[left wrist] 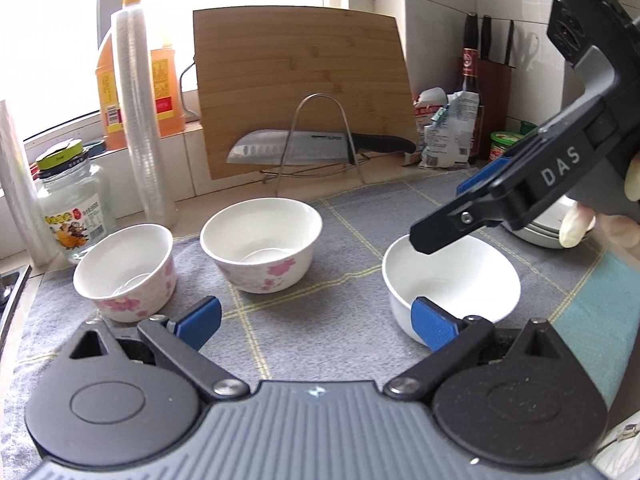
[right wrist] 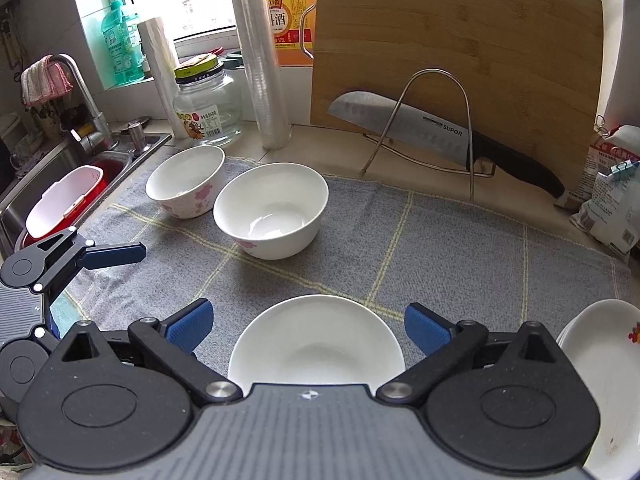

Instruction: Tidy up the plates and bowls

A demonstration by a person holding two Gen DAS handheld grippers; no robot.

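Observation:
Three bowls stand on a grey checked cloth [left wrist: 320,216]: a small pink-flowered bowl [left wrist: 126,268] at the left, a larger flowered bowl [left wrist: 262,240] in the middle, and a plain white bowl [left wrist: 452,280] at the right. My left gripper [left wrist: 316,322] is open over bare cloth in front of them, with nothing between its fingers. My right gripper [right wrist: 308,326] is open and hovers above the plain white bowl [right wrist: 316,344], its blue pads clear of the rim. A stack of white plates [right wrist: 600,360] sits at the right. The left gripper's finger [right wrist: 120,254] shows at the left edge.
At the back, a bamboo cutting board [left wrist: 300,88] and a knife [left wrist: 320,146] rest in a wire rack. A glass jar [left wrist: 74,216], plastic rolls [left wrist: 138,120] and orange bottles stand at the left. Food bags [right wrist: 612,208] are at the right, a sink [right wrist: 60,184] at the left.

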